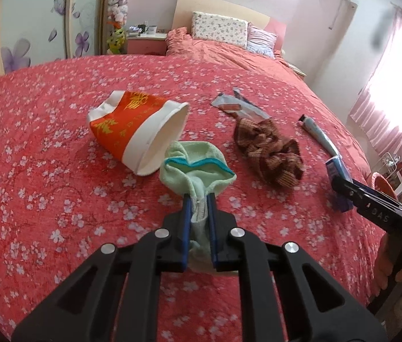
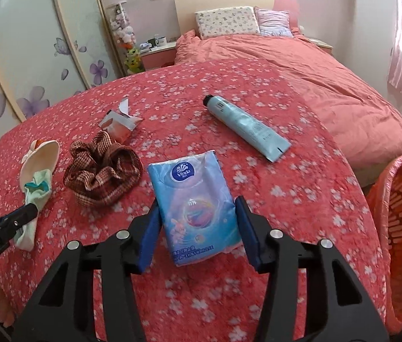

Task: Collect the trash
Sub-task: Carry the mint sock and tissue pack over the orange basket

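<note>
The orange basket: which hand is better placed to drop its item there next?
Probably the right. The orange basket stands beside the right gripper, which grips the tissue pack. The left gripper holds a green sock farther away.

A bed (image 2: 329,91) with a red blossom-print cover fills the middle of the frame. At its head, top centre, stand a cream headboard (image 2: 223,1) and two pillows (image 2: 228,22). A pink nightstand (image 2: 158,52) sits left of them. Wardrobe doors (image 2: 29,57) with purple flowers line the left. Bright pink curtains (image 1: 386,91) glow at right.
</note>
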The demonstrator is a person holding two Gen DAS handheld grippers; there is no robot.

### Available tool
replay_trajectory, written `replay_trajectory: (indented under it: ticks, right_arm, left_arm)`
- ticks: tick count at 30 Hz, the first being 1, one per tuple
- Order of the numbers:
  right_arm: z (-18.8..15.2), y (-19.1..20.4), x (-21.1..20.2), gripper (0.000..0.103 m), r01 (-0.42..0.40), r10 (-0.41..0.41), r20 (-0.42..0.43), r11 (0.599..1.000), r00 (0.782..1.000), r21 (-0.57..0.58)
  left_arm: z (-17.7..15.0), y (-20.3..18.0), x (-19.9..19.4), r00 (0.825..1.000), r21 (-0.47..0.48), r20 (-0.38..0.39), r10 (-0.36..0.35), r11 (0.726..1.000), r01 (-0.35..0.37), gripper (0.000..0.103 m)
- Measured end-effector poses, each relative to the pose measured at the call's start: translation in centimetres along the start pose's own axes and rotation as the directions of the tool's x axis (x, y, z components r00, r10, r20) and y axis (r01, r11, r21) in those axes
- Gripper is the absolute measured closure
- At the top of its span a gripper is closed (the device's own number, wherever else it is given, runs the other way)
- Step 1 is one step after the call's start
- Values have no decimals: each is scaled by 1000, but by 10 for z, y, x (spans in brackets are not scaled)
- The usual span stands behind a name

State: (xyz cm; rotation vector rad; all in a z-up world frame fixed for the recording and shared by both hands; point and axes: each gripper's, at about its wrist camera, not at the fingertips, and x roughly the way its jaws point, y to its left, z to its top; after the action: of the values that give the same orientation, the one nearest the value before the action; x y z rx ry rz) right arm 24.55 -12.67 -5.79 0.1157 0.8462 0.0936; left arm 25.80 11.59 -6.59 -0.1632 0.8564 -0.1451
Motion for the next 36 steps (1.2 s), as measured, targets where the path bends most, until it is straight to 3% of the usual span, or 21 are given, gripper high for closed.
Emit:
replay_trajectory:
  ticks: [6,10,20,29,36]
  right_arm:
    - [-2,10,8,47,57,-58,-11,997,998,-56]
    - [-3,5,1,54,34,-34,-12,998,999,-45]
    - [-1,-22,-53,55,10,-11,102,1000,995,17]
    - [-10,-64,-120,55,33,-58,261,995,964,98]
    - [-20,-109,-166,55,87,-153,369,978,917,191]
  left_arm:
    - [-1,-17,-10,1000,26,16,-17,1000,16,91]
    - [2,-27,-23,998,43,44,-36,998,34,91]
    - [16,-55,-53,990,77,106,-92,994,84,91]
    - [22,-116,-77,970,166,141,-196,971,172,91]
    - [20,-185,-82,947,251,121,-296,932,259,91]
